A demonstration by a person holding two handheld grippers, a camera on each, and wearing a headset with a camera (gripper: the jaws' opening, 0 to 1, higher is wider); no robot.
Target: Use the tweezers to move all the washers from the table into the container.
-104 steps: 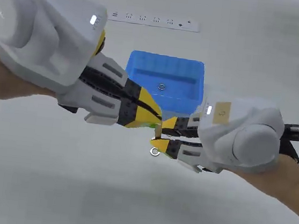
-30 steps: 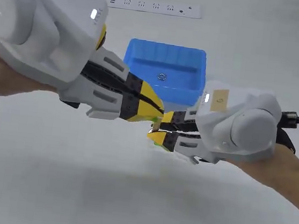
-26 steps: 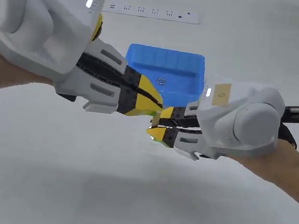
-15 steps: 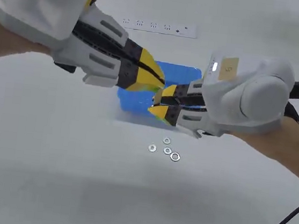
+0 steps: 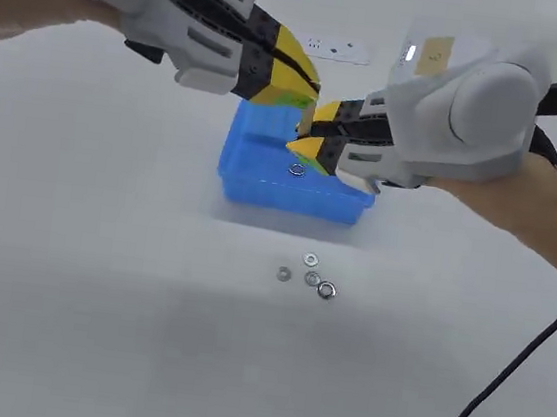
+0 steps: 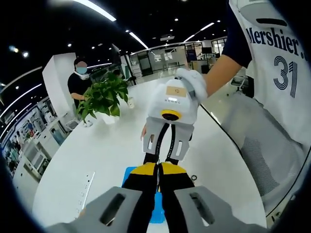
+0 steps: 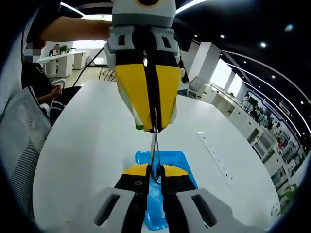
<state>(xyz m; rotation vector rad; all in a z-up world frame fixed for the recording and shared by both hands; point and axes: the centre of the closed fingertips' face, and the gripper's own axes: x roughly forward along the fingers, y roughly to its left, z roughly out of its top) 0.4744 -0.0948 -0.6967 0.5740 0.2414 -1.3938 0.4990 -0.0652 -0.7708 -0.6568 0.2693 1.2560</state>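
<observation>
Both grippers hang above the blue container (image 5: 290,195). My left gripper (image 5: 298,85) comes in from the upper left, shut on thin metal tweezers (image 7: 154,145). The tweezers run from the left gripper (image 7: 153,127) down into the shut jaws of my right gripper (image 7: 154,172). A small ring shape sits at the tweezer tips; I cannot tell if it is a washer. My right gripper (image 5: 307,136) faces the left one tip to tip. One washer (image 5: 296,170) lies inside the container. Several washers (image 5: 311,278) lie on the table in front of it.
A white power strip (image 5: 332,47) lies behind the container. A black cable (image 5: 512,366) trails off the right gripper across the table's right side. In the left gripper view a potted plant (image 6: 102,97) stands at the far table edge with a masked person (image 6: 80,80) behind it.
Both grippers rose from the table in front of the container and moved over it, still tip to tip. The cluster of washers they covered now shows on the table.
</observation>
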